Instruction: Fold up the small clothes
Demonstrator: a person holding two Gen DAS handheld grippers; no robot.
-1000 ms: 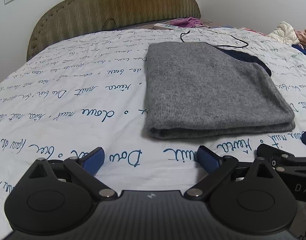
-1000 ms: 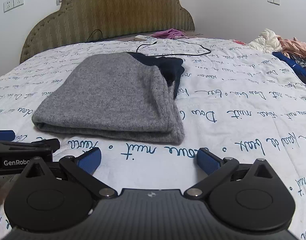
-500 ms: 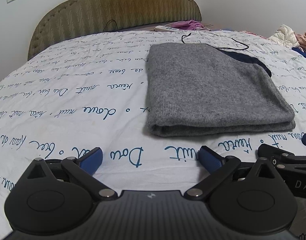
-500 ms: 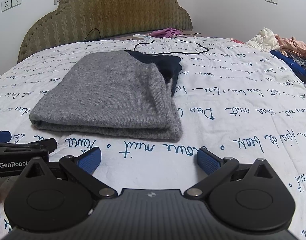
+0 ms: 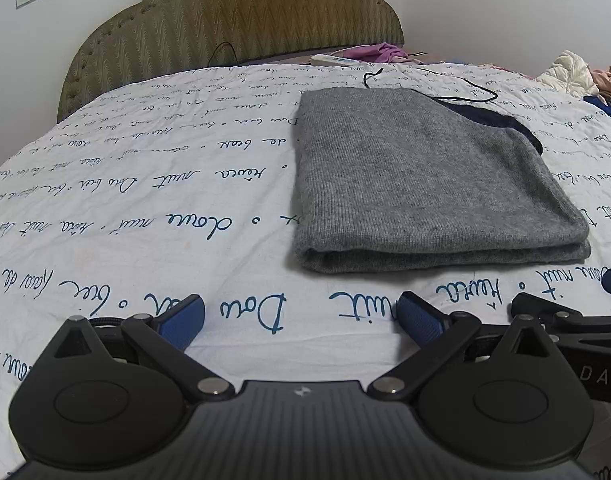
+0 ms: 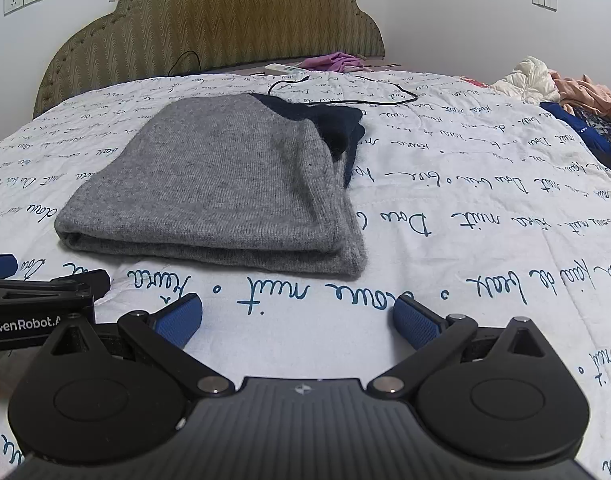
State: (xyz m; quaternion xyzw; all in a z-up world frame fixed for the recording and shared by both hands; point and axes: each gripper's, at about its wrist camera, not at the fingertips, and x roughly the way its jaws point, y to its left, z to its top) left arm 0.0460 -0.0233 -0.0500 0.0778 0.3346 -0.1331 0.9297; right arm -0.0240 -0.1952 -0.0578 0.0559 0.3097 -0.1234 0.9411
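left wrist view: left gripper (image 5: 301, 316) hanging low over the bedsheet (image 5: 145, 208), blue fingertips (image 5: 183, 318) spread wide, nothing between them. grey sweater (image 5: 425, 184) lying folded flat, ahead of the fingers and off toward the right-hand one, well clear of both tips. dark navy part (image 5: 493, 120) poking out at the far corner. black cable (image 5: 457, 92) looped just beyond the sweater, not touching as far as visible. tip of the right gripper (image 5: 557, 316) peeking in beside the right finger. compared with a second ago, sweater sits a touch further out and higher in frame, so looks like backing away, not closing in.

right wrist view: right gripper (image 6: 297, 316) same story, fingers wide apart, gripping nothing. grey sweater (image 6: 225, 184) ahead and off toward the left finger, fold edge facing the tips, apart from them. left gripper (image 6: 45, 304) alongside the left finger. pile of clothes (image 6: 565, 96) way off past the right finger. same slight pull-back here, sweater itself not budged.

guessing this piece is done folding and next up is something from that pile.
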